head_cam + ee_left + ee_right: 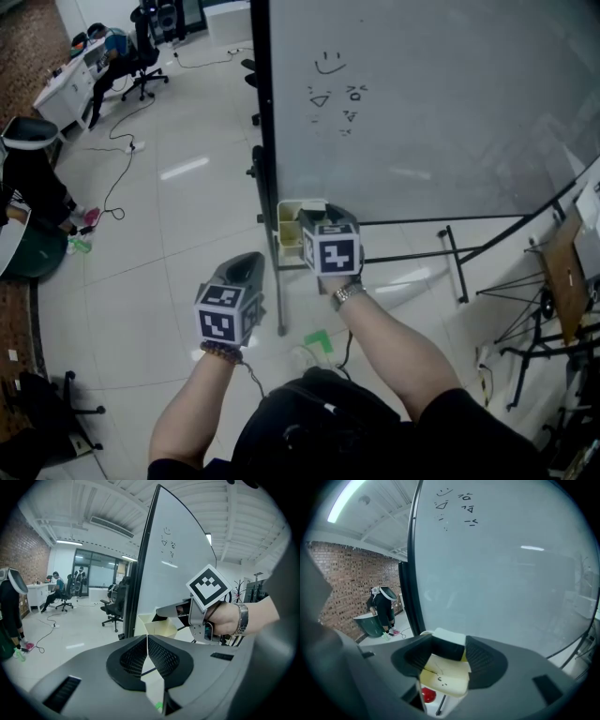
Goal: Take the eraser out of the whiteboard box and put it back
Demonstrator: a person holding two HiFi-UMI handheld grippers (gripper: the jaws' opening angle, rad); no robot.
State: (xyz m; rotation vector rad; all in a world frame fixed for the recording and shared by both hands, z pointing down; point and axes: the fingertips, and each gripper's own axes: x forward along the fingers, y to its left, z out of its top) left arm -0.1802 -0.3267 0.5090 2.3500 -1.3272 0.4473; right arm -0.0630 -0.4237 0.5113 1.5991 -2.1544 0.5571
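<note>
Eraser (443, 674) gripped in right hand-held gripper (447, 665) over whiteboard box (286, 225) rim, left hand-held gripper (147, 641) closed

A black cable (120, 169) trails over the tiled floor (187, 281) at far left; a green mark (319, 339) lies near. Black office chairs (141, 56) stand by a white desk (66, 89), far left, and a person (33, 178) bends beside a green bin (28, 248), left. The whiteboard (422, 112) bears small doodles (333, 94).

Glossy white tiled floor (169, 281), brick wall (342, 588), black office chairs (114, 610), white desk (66, 89), ceiling strip lights (347, 498).
</note>
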